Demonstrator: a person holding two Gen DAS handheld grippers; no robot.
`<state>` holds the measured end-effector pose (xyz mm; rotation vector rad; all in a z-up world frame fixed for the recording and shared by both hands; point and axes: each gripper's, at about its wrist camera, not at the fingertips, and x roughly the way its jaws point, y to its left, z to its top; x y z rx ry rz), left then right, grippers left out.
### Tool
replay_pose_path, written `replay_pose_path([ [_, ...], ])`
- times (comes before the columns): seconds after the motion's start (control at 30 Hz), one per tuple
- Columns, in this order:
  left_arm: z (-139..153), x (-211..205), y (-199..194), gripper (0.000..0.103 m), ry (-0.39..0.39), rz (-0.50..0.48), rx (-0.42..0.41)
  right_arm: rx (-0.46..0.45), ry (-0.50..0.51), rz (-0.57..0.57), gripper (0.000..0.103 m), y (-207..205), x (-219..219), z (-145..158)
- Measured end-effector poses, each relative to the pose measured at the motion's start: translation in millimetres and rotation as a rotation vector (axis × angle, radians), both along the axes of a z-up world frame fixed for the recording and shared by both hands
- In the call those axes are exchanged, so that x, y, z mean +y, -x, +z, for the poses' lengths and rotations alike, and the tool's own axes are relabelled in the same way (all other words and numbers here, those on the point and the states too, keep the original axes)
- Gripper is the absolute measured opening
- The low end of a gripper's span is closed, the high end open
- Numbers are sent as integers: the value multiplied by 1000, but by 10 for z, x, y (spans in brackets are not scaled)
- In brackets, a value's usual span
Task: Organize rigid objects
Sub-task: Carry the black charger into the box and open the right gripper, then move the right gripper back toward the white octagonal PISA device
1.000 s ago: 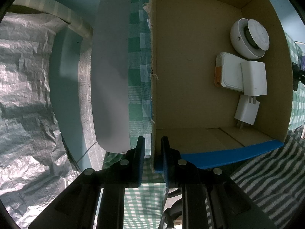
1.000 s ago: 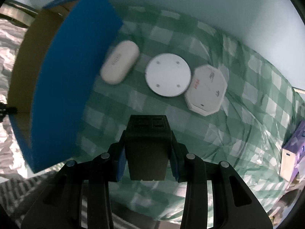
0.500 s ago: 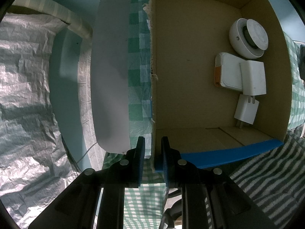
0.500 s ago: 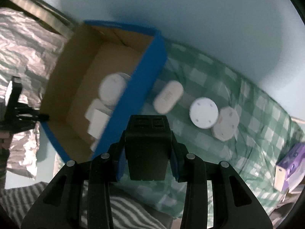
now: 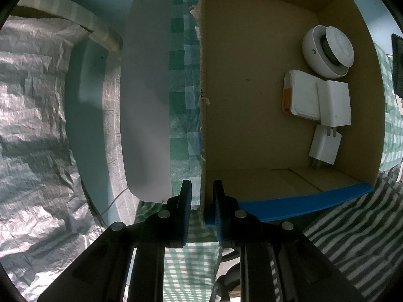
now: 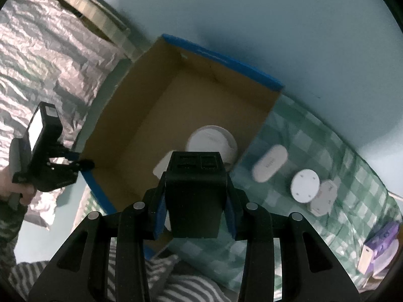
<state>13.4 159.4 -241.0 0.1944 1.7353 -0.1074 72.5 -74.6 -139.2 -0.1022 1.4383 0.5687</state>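
My left gripper [image 5: 202, 188] points straight down and is shut on the left wall of a brown cardboard box [image 5: 252, 100] with blue outer sides. In the box lie a white round device [image 5: 327, 50], a flat white case with an orange edge [image 5: 301, 98], a white adapter [image 5: 333, 103] and a white plug [image 5: 325, 148]. My right gripper [image 6: 195, 193] is shut on a black block [image 6: 194, 191] and hangs above the box [image 6: 156, 115] near its right wall. The left gripper [image 6: 85, 163] shows there too, at the box's near left corner.
On the green checked cloth [image 6: 352, 176] right of the box lie a white oval case [image 6: 269, 166], a white disc [image 6: 304, 186] and a white octagonal piece [image 6: 323, 198]. A purple box [image 6: 380, 239] sits at the far right. Crinkled silver foil [image 5: 32, 125] lies to the left.
My right gripper has risen with the black block and swung from above the cloth to above the open box. The left gripper and the box have not moved.
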Motion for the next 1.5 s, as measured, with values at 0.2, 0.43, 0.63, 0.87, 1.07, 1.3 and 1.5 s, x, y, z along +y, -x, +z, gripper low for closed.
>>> replay_pose_path([
  [0.2, 0, 2, 1, 17, 0, 0, -1, 24, 23, 27, 38, -7, 217, -190],
  [0.43, -1, -2, 2, 17, 0, -1, 0, 51, 49, 44, 38, 42, 353, -404],
  [0.63, -3, -3, 4, 18, 1, -2, 0, 43, 19, 54, 39, 50, 394, -374],
  [0.87, -14, 2, 7, 18, 1, -2, 0, 0, 29, 46, 42, 44, 366, -244],
  [1.07, -17, 11, 9, 18, 0, -3, 3, -13, 14, -11, 53, -9, 182, -133],
  [1.3, 5, 4, 11, 19, -2, -7, 0, -27, 10, -79, 54, -73, -73, -43],
  [1.5, 3, 4, 15, 19, -3, -7, 1, -29, 31, -118, 55, -99, -308, -54],
])
